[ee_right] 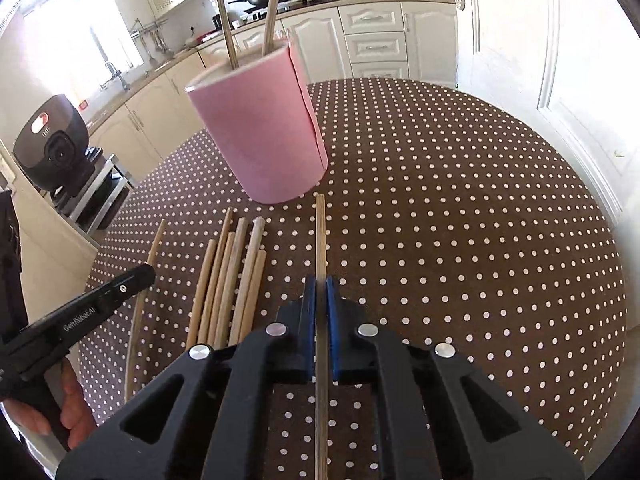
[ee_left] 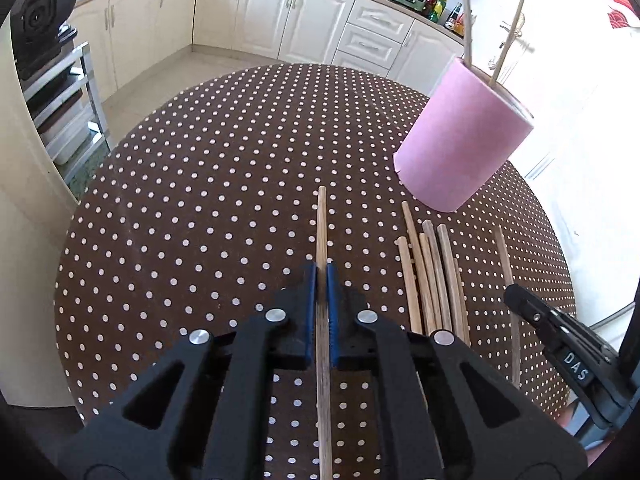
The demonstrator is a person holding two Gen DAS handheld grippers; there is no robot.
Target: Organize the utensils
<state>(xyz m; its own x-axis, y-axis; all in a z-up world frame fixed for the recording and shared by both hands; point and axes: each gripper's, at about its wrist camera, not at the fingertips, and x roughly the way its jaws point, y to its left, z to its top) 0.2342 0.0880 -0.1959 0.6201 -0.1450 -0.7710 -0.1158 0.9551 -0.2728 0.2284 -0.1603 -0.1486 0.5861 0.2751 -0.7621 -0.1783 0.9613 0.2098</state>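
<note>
Both grippers are clamped on chopsticks: the left gripper (ee_left: 321,270) pinches one chopstick (ee_left: 321,224) between its blue pads, and the right gripper (ee_right: 320,282) pinches another chopstick (ee_right: 320,232) the same way, each stick running forward past the fingertips and back under the gripper body. Beneath them spreads a round table (ee_right: 460,200) covered in a brown cloth with white dots. On it stands a pink holder (ee_right: 260,128), upright, with two sticks (ee_right: 228,20) already leaning inside. Just in front of the holder lies a loose bundle of chopsticks (ee_right: 228,284), side by side on the cloth, between the two grippers. One more stick (ee_left: 506,276) lies apart from the bundle, beside it.
</note>
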